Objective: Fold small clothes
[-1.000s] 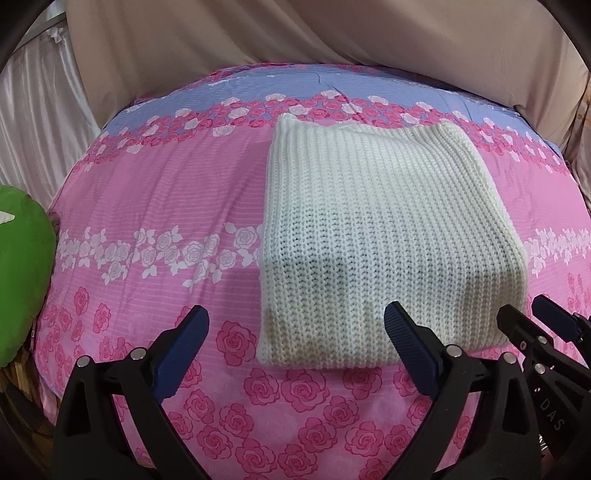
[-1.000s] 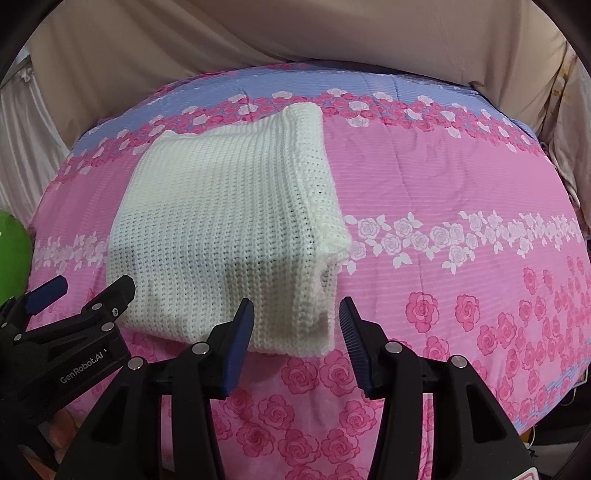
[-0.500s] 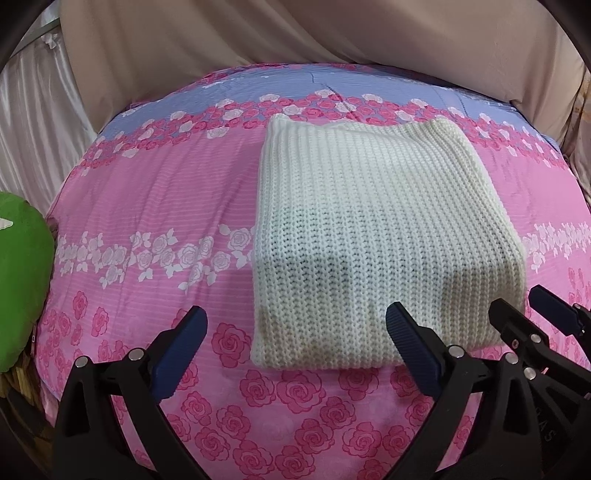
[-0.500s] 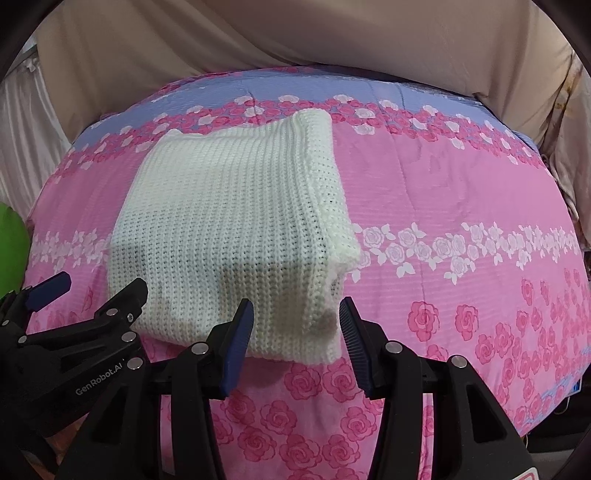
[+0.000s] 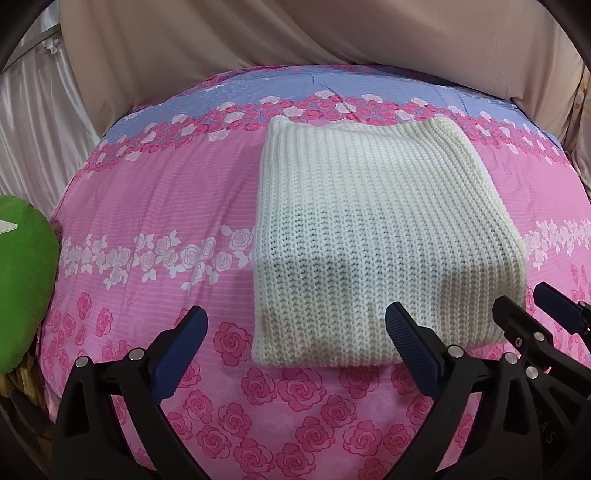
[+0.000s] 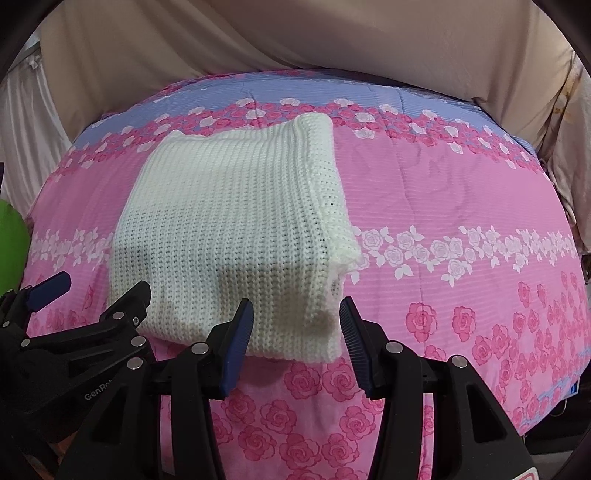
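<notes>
A cream knitted garment [image 5: 376,236] lies folded into a rectangle on the pink rose-patterned bed cover [image 5: 155,206]; it also shows in the right wrist view [image 6: 236,236]. My left gripper [image 5: 295,332] is open and empty, its fingers astride the garment's near left corner, just short of it. My right gripper [image 6: 297,321] is open and empty at the garment's near right corner. Each gripper shows in the other's view, the right one [image 5: 532,314] and the left one [image 6: 92,291].
A green cushion [image 5: 22,280] lies off the bed's left side. Beige fabric [image 5: 295,33] hangs behind the bed, with pale curtains [image 5: 33,122] at the left. The bed cover [image 6: 461,229] stretches out right of the garment.
Both grippers have shifted slightly, and the garment sits a little further left in the left view and right in the right view. The jaws stay open.
</notes>
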`<state>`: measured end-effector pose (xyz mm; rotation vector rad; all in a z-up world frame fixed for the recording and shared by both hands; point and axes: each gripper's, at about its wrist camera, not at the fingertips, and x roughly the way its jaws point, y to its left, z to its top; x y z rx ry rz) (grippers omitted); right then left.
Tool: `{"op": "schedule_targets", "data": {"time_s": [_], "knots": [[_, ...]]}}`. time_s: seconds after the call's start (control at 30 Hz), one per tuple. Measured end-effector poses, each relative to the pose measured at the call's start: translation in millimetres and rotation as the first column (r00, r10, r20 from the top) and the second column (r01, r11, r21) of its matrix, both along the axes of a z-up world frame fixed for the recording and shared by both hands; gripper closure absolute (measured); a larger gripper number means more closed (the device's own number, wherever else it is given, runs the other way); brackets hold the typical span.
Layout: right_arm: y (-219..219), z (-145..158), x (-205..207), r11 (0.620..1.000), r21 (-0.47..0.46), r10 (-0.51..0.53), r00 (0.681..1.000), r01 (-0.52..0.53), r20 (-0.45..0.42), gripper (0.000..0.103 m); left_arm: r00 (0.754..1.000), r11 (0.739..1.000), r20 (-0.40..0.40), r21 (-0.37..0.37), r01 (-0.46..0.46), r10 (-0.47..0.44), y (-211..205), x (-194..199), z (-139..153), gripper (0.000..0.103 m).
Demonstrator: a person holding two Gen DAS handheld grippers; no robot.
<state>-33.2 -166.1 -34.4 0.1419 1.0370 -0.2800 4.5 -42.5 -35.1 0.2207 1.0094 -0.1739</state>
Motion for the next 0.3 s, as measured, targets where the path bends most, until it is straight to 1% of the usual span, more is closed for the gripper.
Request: {"op": "schedule_targets", "data": {"time_s": [0.3], "knots": [[1.5,1.7,-2.3,1.000,-0.007,-0.005,1.000,0.005,0.003,0.055,1.000,1.000,0.009,0.011,-0.004,0.004,-1.0,-0.9,2.3,0.009]]}}
